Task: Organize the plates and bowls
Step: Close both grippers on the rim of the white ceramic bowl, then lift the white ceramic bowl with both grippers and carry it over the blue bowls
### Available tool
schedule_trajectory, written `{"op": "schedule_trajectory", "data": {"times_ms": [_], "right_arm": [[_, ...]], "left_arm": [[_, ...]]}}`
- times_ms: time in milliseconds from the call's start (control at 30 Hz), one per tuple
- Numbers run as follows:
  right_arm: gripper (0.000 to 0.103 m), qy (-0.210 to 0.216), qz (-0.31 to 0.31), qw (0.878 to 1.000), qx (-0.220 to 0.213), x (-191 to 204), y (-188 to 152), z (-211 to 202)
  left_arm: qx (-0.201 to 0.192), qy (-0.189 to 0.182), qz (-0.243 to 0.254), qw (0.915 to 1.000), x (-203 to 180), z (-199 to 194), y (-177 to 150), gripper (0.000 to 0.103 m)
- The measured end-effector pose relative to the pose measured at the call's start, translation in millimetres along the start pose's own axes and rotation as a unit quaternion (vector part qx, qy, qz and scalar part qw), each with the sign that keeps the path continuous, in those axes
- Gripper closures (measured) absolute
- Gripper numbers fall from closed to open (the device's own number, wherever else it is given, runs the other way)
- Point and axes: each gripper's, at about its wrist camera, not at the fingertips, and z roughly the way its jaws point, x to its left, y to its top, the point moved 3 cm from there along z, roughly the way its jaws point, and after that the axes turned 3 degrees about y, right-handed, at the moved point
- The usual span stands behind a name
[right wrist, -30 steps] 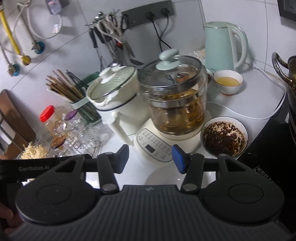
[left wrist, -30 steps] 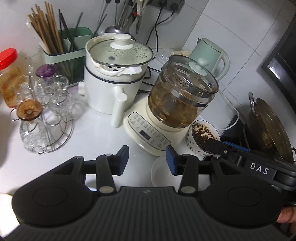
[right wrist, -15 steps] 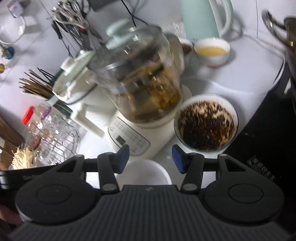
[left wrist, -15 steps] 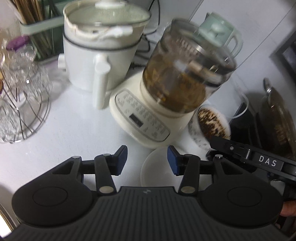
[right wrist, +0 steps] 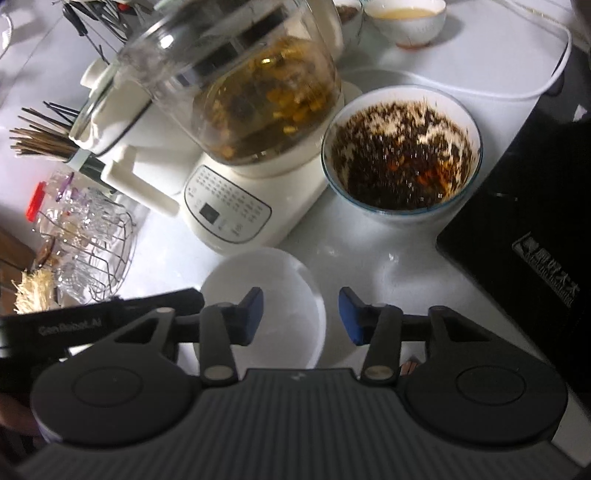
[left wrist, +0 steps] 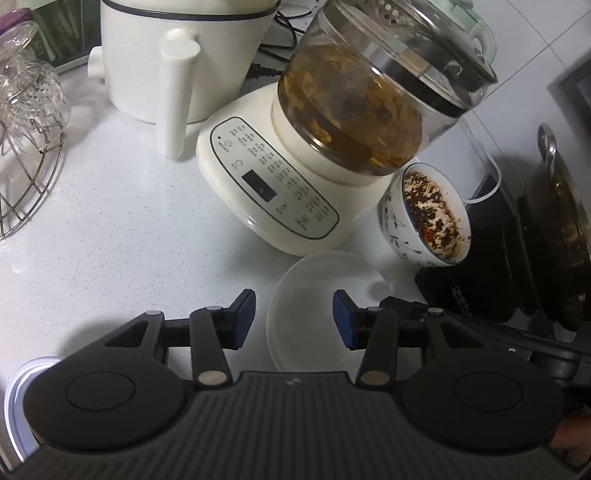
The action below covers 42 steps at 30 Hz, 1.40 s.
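Observation:
A small white plate [left wrist: 314,295] lies on the white counter in front of the glass kettle's base; it also shows in the right wrist view [right wrist: 280,295]. A patterned bowl of dark chili sauce [left wrist: 428,218] stands to its right, also in the right wrist view [right wrist: 402,151]. My left gripper [left wrist: 293,317] is open, low over the plate's left part. My right gripper [right wrist: 301,314] is open, its left finger over the plate's right edge. Both are empty. Two small bowls [right wrist: 406,18] stand at the back.
A glass kettle on a cream base [left wrist: 288,184] and a white cooker [left wrist: 177,55] stand behind the plate. A wire rack of glasses [left wrist: 26,122] is at the left. A black induction hob [right wrist: 535,258] with a pot [left wrist: 557,229] is at the right.
Both grippers have moved forward and down toward the plate and bowl; the appliances now fill the upper views. Both stayed open.

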Motion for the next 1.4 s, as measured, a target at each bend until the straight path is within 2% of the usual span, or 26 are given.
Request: {"op": "schedule_trajectory", "data": {"times_ms": [100,167,333,400,567,800,1067,1400], "right_arm": [[0.059,-0.001,0.002,1.000,0.003,-2,-3,3],[0.066,0.000,0.006,1.000,0.006,-3,-4,6],[0.070,-0.005,0.008,1.000,0.013,-4,-10,13],[0.071,-0.006,0.010,1.000,0.016,-4,-12,15],[0.082,-0.006,0.014,1.000,0.019,-6,-15,16],[0.088,-0.003,0.017,1.000,0.025,-10,-17,19],[0.088,0.000,0.025,1.000,0.013,-9,-19,14],[0.088,0.015,0.045,0.999,-0.024,4,-19,-19]], "left_arm": [[0.006,0.002,0.011,0.9999,-4,5,0,0.055],[0.011,0.007,0.018,0.9997,-6,8,0,0.058],[0.019,0.018,0.024,0.9994,-5,14,-4,0.062],[0.019,0.018,0.026,0.9993,-5,16,-5,0.067],[0.011,0.015,0.021,0.9996,-4,14,-8,0.075],[0.014,0.020,0.009,0.9997,2,16,-10,0.092],[0.015,0.010,0.013,0.9998,4,8,-10,0.093],[-0.010,-0.005,0.016,0.9998,-6,-34,0,0.093]]}}
